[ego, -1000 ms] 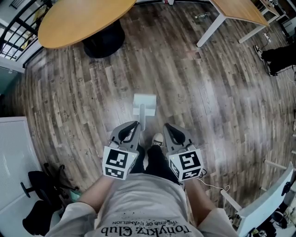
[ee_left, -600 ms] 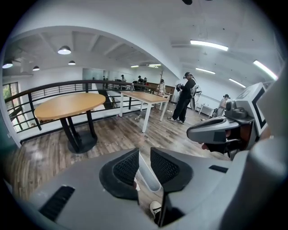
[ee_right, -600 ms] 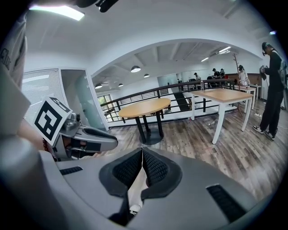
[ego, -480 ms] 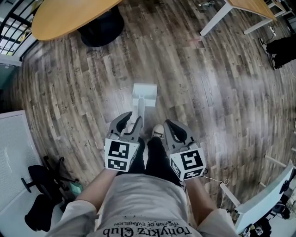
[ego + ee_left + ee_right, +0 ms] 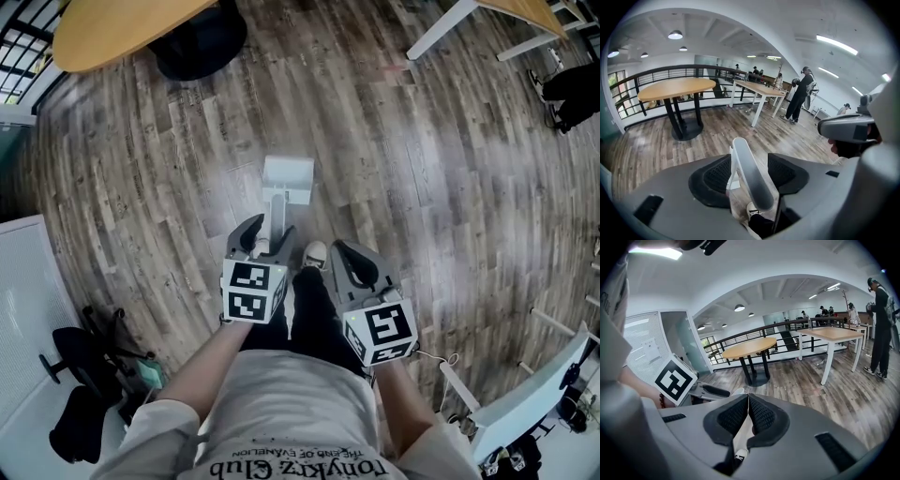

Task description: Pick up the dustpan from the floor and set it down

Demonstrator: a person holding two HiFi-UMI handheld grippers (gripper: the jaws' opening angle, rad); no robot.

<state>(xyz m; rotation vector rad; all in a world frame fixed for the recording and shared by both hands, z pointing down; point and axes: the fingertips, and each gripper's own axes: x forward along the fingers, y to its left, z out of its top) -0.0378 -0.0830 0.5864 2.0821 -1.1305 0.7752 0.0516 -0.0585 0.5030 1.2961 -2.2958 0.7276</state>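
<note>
Down in front of the left gripper (image 5: pixel 265 239), in the head view, the white dustpan (image 5: pixel 288 180) sits on the wood floor (image 5: pixel 450 187). Its long handle (image 5: pixel 277 217) runs back from the pan into the gap between that gripper's two jaws. The right gripper (image 5: pixel 347 260) hangs just beside the left one, on its right side, and a shoe (image 5: pixel 318 254) peeks out between the two. Far ahead of the left gripper stands a round table (image 5: pixel 112 28). In the left gripper view the jaws are opening and stand wide apart. The handle (image 5: pixel 750 178) sticks up between the two black pads (image 5: pixel 712 176). It is closer to the left-hand pad, and there is a clear gap at the other one, so the pads are not squeezing it and the dustpan is let go. Past the jaws are the round table (image 5: pixel 677 89), a long table (image 5: pixel 759 89) and a person (image 5: pixel 799 93) in dark clothes, all well away from the gripper. In the right gripper view the jaws are pressed together with nothing held between them. Only a thin slit is left, and the shoe (image 5: pixel 739 454) shows under it. Close by on this gripper's left is the left gripper's marker cube (image 5: pixel 675 378), and the round table (image 5: pixel 750 348) stands far ahead.
</note>
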